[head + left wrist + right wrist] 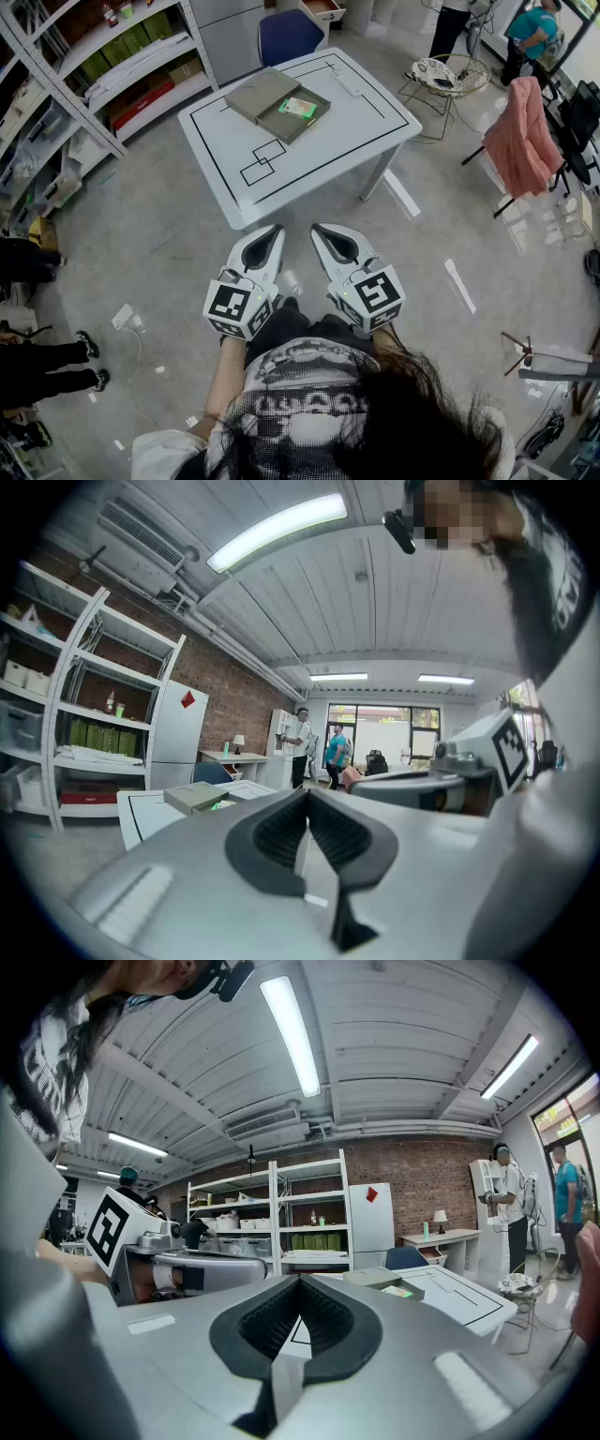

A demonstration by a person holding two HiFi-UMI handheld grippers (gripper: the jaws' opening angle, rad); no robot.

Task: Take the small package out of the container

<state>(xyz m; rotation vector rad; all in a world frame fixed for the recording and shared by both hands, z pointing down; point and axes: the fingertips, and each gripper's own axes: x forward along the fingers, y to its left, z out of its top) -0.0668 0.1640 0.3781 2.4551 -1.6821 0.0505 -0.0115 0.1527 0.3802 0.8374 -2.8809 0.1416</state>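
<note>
An open grey container (292, 114) lies at the far side of the white table (347, 122), its lid (262, 94) flat beside it on the left. Inside the container lies the small green package (299, 108). Both grippers are held side by side in front of my body, short of the table's near edge. My left gripper (277, 229) is shut with nothing in it, and so is my right gripper (316, 228). The left gripper view shows its tips (305, 794) meeting, with the container (197, 797) far off. In the right gripper view the package (398, 1291) lies beyond the shut tips (300, 1281).
Metal shelves (103, 66) line the left wall. A blue chair (289, 36) stands behind the table. A pink cloth (523, 136) hangs on a rack at the right, near a wire stool (439, 77). People stand at the far right and at the left edge.
</note>
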